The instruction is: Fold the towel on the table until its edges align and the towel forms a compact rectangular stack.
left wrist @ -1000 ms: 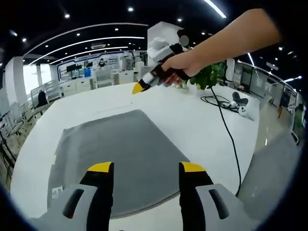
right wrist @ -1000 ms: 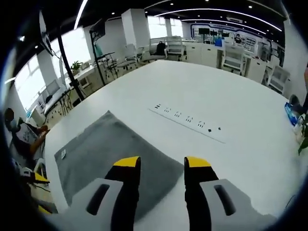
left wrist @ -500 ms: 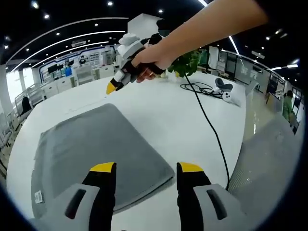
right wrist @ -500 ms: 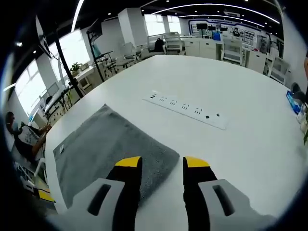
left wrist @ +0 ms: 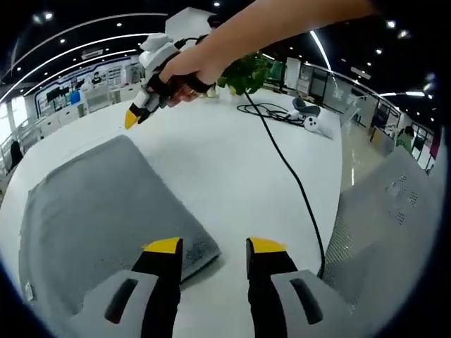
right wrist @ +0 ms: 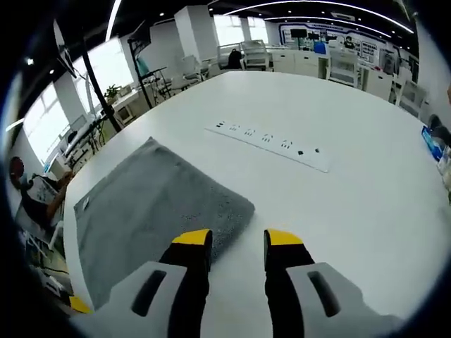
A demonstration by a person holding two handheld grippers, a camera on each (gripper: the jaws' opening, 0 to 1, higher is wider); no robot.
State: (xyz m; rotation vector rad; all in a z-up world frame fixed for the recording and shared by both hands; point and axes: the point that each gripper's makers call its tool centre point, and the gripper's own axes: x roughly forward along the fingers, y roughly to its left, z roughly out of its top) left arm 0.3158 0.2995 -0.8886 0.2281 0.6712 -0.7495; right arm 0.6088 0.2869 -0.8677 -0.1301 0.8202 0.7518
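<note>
Jaws open and empty on both grippers, now lower and nearer the flat towel (left wrist: 99,204) corners, so first fold pending.

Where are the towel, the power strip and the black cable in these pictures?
towel (left wrist: 91,204): left gripper view, middle of its grey surface.
power strip (right wrist: 271,145): right gripper view, middle of its white top face.
black cable (left wrist: 292,176): left gripper view, stretch crossing the white table.
</note>
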